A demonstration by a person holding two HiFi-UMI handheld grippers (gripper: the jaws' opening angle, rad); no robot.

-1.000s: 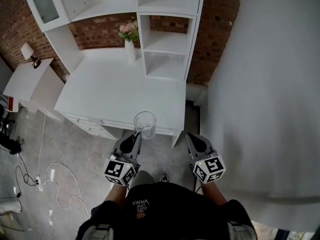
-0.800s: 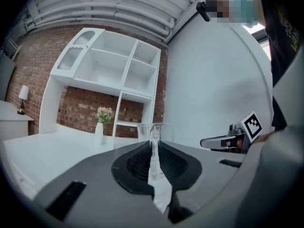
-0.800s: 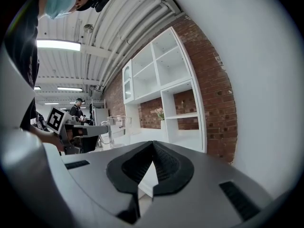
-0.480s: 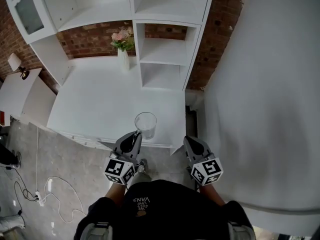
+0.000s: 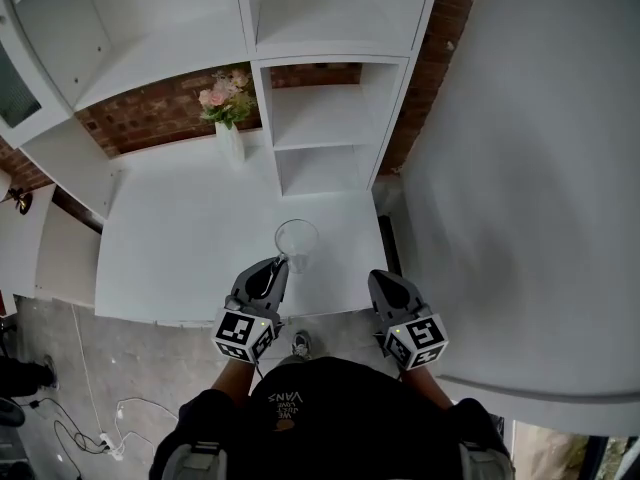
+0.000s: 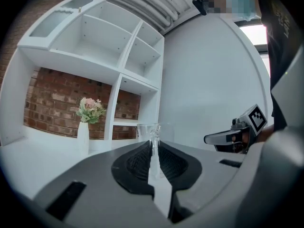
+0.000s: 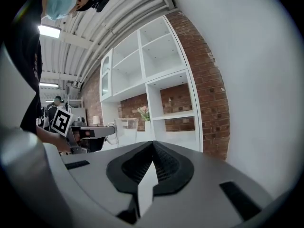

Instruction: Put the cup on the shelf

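- Your left hand-held gripper (image 5: 283, 265) is clamped on the near side of the cup (image 5: 296, 238). In the left gripper view the two jaws are pressed close, with only the thin glass wall between them.
- Your right hand-held gripper (image 5: 380, 280) has its jaws together and holds nothing. It hangs to the right of the cup, a little apart from it.
- You have the cup over the near right part of the desk (image 5: 170, 238), with its open top facing up. I cannot tell if its bottom touches the desk.
- The shelf (image 5: 320, 118) is at the far right of the desk. It has open white boxes, one above the other, and the two I can see into look bare.
- A vase of flowers (image 5: 228, 133) stands just left of the shelf, so go in from the front and stay away from it.
- The cup is clear glass and looks empty, so I think it is light.
- Glass is hard and smooth, so it may slip or swing in a pinch on one side only. Hold it firm, but do not squeeze too hard, because a thin glass wall could crack.
- The wall by the rim is a fair place to hold. It helps to keep the cup straight up as you move.
- Set it down softly on a flat shelf board, since glass can chip if it bumps the wood or the box sides.
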